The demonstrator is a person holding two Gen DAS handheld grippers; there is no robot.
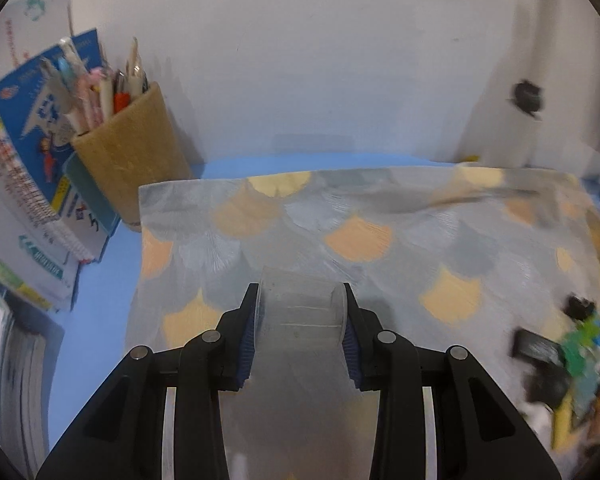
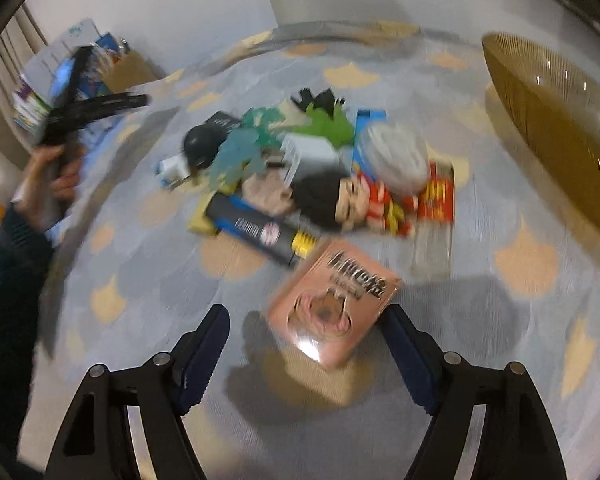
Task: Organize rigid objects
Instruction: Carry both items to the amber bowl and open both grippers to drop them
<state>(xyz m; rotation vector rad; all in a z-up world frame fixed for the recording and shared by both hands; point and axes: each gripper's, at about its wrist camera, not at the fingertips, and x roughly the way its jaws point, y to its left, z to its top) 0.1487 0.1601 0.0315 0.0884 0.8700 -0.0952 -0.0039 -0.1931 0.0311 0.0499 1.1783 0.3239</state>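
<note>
My left gripper (image 1: 300, 287) is shut on a clear plastic case (image 1: 300, 320), with both blue pads pressed on its sides, above a grey mat (image 1: 380, 216) with orange fan shapes. In the right wrist view a pink box (image 2: 334, 300) with dark lettering lies tilted on the mat between the jaws of my right gripper (image 2: 307, 309). The right pad is at the box's edge and the left pad stands clear of it, so this gripper is open. Beyond the box is a pile of small objects: a black-haired figure (image 2: 352, 200) in red, a black tube (image 2: 256, 228) with a yellow cap and green toys (image 2: 324, 124).
A brown ribbed bowl (image 2: 552, 120) stands at the right of the mat. A brown pen holder (image 1: 132, 148) full of pens and leaning books (image 1: 32, 140) stand at the left on a blue surface. A person's hand (image 2: 48, 184) and dark sleeve hold the other gripper at the far left.
</note>
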